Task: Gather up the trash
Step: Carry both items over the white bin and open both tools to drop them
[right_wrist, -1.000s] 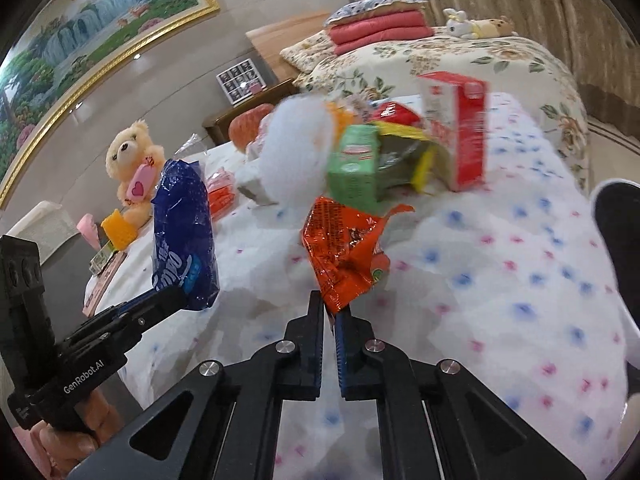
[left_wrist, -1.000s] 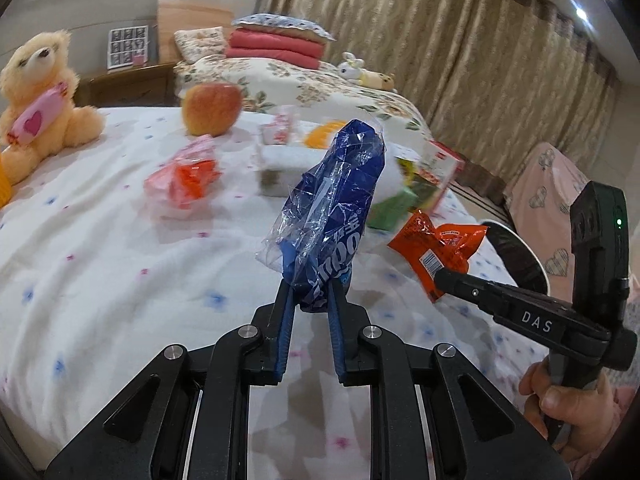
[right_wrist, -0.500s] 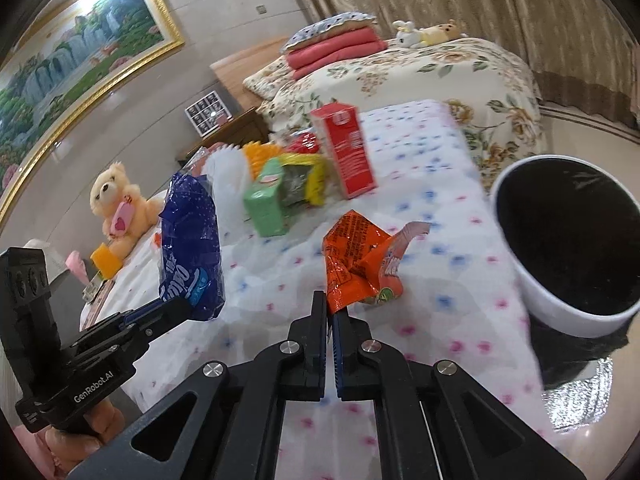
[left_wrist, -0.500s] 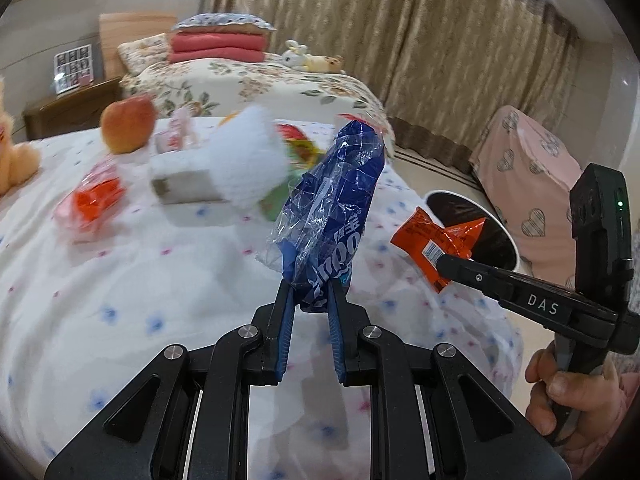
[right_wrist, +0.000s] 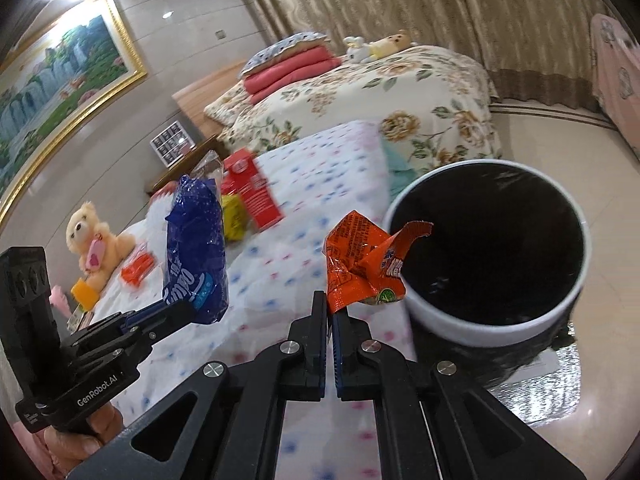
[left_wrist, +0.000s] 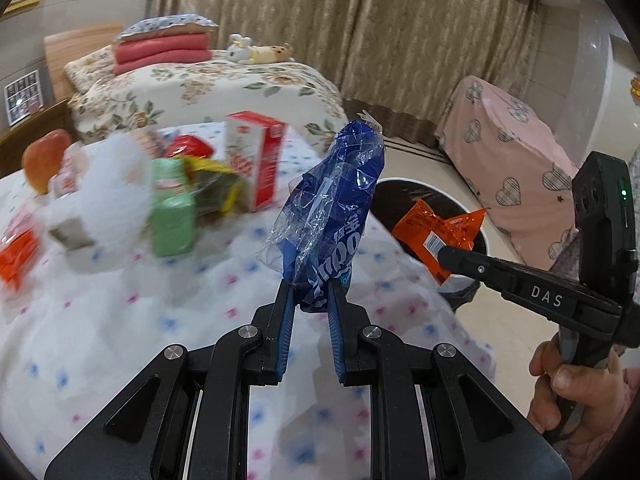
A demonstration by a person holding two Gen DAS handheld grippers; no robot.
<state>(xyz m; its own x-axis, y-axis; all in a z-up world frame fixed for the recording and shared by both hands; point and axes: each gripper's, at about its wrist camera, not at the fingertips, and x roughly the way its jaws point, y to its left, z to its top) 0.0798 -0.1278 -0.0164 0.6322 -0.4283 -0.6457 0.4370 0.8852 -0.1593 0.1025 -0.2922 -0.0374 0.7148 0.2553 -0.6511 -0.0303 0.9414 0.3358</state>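
Left gripper [left_wrist: 310,288] is clamping the blue tissue wrapper [left_wrist: 332,216]; right gripper [right_wrist: 331,308] is pinching the orange snack packet [right_wrist: 360,264] beside the bin [right_wrist: 496,320] off the bed's corner.

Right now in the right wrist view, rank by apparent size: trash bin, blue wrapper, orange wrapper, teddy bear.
1. trash bin
2. blue wrapper
3. orange wrapper
4. teddy bear

The wrappers sit close to the camera and the bear far back, so true sizes may differ.

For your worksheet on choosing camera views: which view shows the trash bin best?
The right wrist view: the trash bin shows its whole white rim and dark inside, just beyond the orange wrapper. In the left wrist view the bin is mostly hidden behind the blue wrapper and the orange one.
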